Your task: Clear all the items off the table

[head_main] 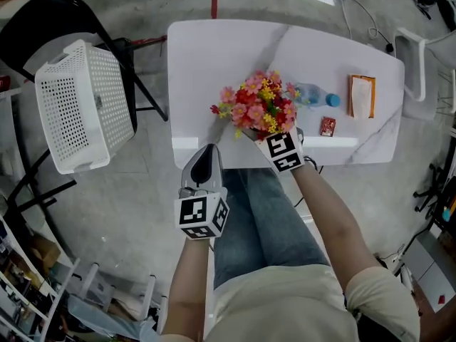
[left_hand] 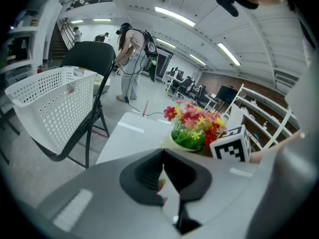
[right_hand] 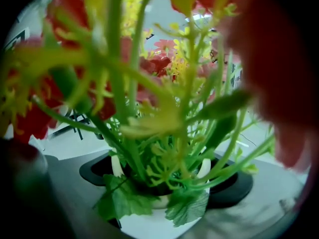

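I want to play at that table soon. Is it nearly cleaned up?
Not nearly. Done: nothing that I can see; the white basket looks empty. In hand: the right gripper is shut on the flower pot at the near edge of the table. The left gripper is shut and empty. Left: the water bottle, the orange tissue pack and the small red packet.

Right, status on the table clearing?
Left gripper shut, empty. Right gripper shut on white pot of red, pink, yellow flowers. Clear plastic bottle beside it; orange packet, small red packet on white table.
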Demonstrator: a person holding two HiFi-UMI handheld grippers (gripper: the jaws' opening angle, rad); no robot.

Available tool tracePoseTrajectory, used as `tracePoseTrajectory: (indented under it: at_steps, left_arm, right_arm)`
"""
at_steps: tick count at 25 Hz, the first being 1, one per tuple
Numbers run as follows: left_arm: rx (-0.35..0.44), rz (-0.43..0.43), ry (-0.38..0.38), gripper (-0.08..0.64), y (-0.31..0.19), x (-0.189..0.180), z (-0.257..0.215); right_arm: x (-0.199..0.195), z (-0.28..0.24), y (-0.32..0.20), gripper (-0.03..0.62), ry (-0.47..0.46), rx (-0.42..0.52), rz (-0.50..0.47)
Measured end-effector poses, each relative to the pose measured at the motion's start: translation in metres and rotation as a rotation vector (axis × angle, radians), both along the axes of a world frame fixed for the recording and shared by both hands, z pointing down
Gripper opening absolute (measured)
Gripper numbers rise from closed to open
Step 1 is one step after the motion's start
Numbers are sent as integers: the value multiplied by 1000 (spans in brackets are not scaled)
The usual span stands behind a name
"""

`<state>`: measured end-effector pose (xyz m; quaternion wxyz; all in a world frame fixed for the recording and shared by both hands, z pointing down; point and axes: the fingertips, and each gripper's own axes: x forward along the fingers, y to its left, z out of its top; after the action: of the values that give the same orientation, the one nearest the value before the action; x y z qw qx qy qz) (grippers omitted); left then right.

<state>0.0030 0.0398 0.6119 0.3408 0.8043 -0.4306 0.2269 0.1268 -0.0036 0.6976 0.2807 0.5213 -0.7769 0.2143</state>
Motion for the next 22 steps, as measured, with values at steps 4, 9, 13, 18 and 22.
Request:
tracePoseTrajectory:
  at_steps: [4,9,13,18,22]
  left_arm:
    - [16,8,-4,9,6,-2,-25]
    - [38,19,-2,9,10,-2,-58]
    - [63,17,3,9,8,-1,-83]
    - [85,18,-1,9,6,-1,-111]
    - [99,12,-9,9,4,1,-131]
  right_arm:
    - [-2,-30,4,560,5,18,15]
    - [0,-72,11,560,1,39,42]
    - [4,-102,13,560,6,60,49]
    - [7,-137,16,560,15,76,54]
    - [10,-165,15,560,17,93,44]
